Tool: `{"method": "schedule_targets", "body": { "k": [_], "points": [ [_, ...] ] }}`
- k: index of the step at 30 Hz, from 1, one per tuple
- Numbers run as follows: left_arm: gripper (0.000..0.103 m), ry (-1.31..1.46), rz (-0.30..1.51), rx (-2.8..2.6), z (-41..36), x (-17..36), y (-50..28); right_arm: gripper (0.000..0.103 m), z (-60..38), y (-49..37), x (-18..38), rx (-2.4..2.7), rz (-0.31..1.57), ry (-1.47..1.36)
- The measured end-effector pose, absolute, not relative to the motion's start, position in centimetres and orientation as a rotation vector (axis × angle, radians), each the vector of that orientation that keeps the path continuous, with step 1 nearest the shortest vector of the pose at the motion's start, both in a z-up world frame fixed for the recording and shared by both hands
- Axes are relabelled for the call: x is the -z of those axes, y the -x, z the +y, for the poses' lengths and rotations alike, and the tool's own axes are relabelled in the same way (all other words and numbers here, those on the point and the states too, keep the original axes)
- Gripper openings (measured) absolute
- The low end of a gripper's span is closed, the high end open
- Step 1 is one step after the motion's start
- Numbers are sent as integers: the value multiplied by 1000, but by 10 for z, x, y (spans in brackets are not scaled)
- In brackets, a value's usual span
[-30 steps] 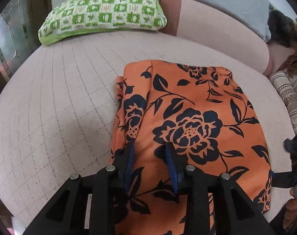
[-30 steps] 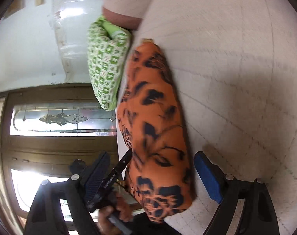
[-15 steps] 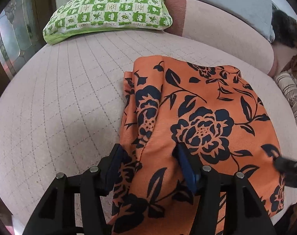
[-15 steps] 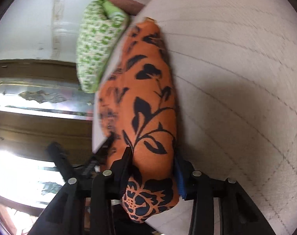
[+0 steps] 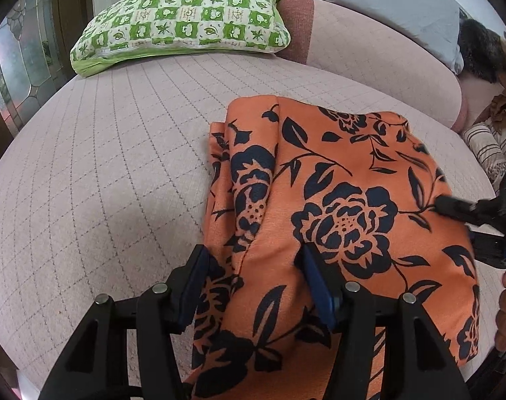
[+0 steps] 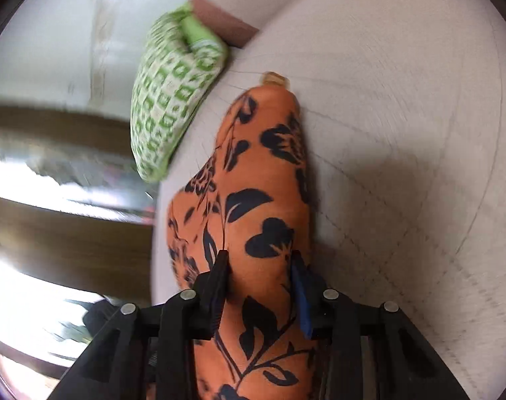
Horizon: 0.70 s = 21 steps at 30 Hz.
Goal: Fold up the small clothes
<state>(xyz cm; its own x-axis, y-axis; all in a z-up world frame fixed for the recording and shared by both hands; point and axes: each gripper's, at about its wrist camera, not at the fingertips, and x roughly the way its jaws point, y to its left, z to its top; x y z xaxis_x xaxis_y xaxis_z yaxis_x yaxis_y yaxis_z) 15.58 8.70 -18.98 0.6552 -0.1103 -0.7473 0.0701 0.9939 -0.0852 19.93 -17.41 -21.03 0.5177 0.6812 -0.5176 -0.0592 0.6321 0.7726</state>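
On the pink quilted sofa seat (image 5: 103, 173) lies the folded orange floral garment (image 5: 336, 200). Left gripper (image 5: 253, 266) straddles its near-left edge, parted. Right gripper (image 6: 258, 266) is clamped on its right edge.

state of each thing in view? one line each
orange floral garment: partly folded, flat on the sofa seat
left tongs: open, fingers astride the garment's near edge
right tongs: closed on a garment edge
green checked pillow: lying at the seat's back, untouched
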Motion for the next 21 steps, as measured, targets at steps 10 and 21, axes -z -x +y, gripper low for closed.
{"method": "schedule_targets", "body": {
  "k": [10, 21],
  "points": [
    [61, 51, 850, 106, 89, 189, -154, 80, -190, -218, 200, -529, 875, -907],
    [61, 63, 851, 113, 91, 190, -156, 42, -171, -258, 219, -456, 974, -817]
  ]
}}
